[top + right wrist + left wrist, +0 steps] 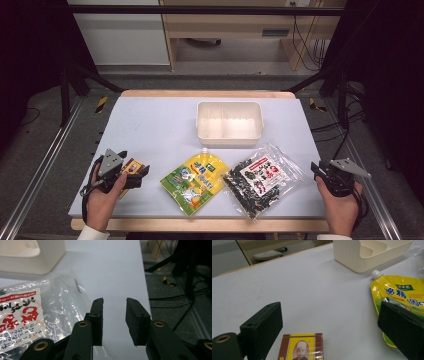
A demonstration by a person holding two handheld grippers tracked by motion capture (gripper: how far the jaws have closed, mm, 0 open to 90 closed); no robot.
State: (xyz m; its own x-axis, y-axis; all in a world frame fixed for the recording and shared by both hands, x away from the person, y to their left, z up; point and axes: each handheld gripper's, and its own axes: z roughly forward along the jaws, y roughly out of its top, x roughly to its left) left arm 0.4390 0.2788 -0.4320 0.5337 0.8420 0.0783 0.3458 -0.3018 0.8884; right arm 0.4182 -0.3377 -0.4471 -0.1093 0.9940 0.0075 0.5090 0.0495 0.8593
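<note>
The left gripper [332, 325] has its jaws spread wide, and the small box [301, 347] with a yellow-and-maroon label lies flat on the white table [312, 290] between them, touched by neither pad. It sits at the table's near left, well apart from the yellow pouch [195, 181]. The right gripper [114, 320] hovers at the table's right edge, released, its jaws parted on nothing, just beside the clear packet [37, 312]. The cream tray [229, 134] stands farther back.
</note>
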